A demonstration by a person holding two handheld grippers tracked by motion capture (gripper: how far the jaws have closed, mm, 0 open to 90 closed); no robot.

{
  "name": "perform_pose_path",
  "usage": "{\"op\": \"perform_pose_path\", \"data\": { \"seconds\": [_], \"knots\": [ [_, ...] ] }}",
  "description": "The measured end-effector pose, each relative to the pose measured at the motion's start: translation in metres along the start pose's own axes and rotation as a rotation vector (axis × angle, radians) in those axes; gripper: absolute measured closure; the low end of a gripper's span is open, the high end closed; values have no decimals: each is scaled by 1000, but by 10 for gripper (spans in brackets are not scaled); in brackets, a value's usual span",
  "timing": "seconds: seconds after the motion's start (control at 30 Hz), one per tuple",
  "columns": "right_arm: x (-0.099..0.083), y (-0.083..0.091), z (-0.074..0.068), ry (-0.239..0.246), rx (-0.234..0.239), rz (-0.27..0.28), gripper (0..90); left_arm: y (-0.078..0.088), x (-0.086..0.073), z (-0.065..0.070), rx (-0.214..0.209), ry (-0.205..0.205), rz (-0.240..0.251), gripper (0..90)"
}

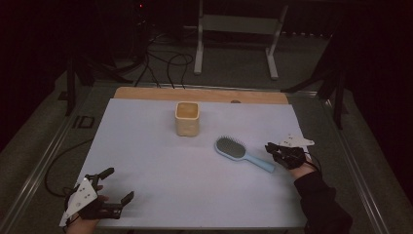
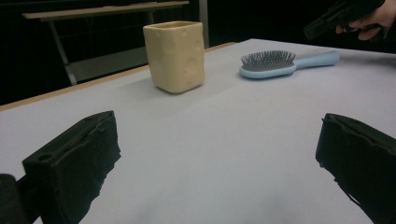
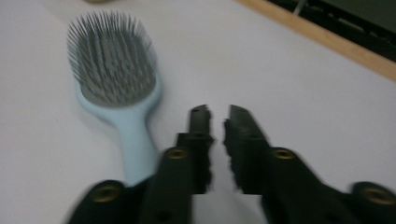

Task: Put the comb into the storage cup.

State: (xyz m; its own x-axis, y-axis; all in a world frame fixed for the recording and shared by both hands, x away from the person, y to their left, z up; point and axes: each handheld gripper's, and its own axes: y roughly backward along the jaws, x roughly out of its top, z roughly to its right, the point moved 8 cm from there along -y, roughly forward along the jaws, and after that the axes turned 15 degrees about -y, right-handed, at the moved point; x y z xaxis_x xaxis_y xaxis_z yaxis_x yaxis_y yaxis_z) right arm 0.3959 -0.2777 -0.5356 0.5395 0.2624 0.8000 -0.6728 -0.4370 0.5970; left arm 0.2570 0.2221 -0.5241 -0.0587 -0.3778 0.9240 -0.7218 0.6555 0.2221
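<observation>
A light-blue hairbrush (image 1: 242,154) lies bristles up on the white table cover, right of centre, with its handle pointing toward my right gripper (image 1: 271,149). That gripper sits just beyond the handle's end, shut with a thin slit and nothing inside. In the right gripper view the hairbrush (image 3: 114,70) lies left of the right gripper (image 3: 218,114), its handle alongside the left jaw. My left gripper (image 1: 119,184) rests at the near left corner, open and empty. From the left gripper (image 2: 217,154) I look toward the hairbrush (image 2: 268,63) and the right gripper (image 2: 322,25).
A pale yellow square cup (image 1: 187,118) stands upright at the back centre of the table, and the same cup (image 2: 175,56) is in the left gripper view. A wooden strip (image 1: 195,94) edges the far side. Beyond it are cables (image 1: 165,63) and a metal stand (image 1: 234,24).
</observation>
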Motion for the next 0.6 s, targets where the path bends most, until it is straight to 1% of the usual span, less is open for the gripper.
{"op": "perform_pose_path", "data": {
  "seconds": [0.03,0.07,0.13,0.23,0.37,0.4,0.47,0.6],
  "knots": [
    [-3,-1,1,-4,-3,-13,884,0,0,0,0,0,1,0],
    [-5,-3,2,2,-3,-20,898,0,0,0,1,1,0,0],
    [-9,-4,2,1,3,-38,900,0,-1,0,-2,-3,-4,0],
    [-13,-6,2,20,1,-55,900,-1,-1,0,-2,-1,-3,0],
    [-18,-6,1,24,25,-71,900,-1,0,1,-2,-1,-1,0],
    [-20,-6,0,38,26,-81,900,-1,0,0,-2,0,0,0],
    [-23,-6,-1,32,39,-93,900,-1,-1,1,-3,-2,-4,0],
    [-32,-7,-3,37,56,-124,900,-1,0,0,-3,-2,-3,0]
  ]
}}
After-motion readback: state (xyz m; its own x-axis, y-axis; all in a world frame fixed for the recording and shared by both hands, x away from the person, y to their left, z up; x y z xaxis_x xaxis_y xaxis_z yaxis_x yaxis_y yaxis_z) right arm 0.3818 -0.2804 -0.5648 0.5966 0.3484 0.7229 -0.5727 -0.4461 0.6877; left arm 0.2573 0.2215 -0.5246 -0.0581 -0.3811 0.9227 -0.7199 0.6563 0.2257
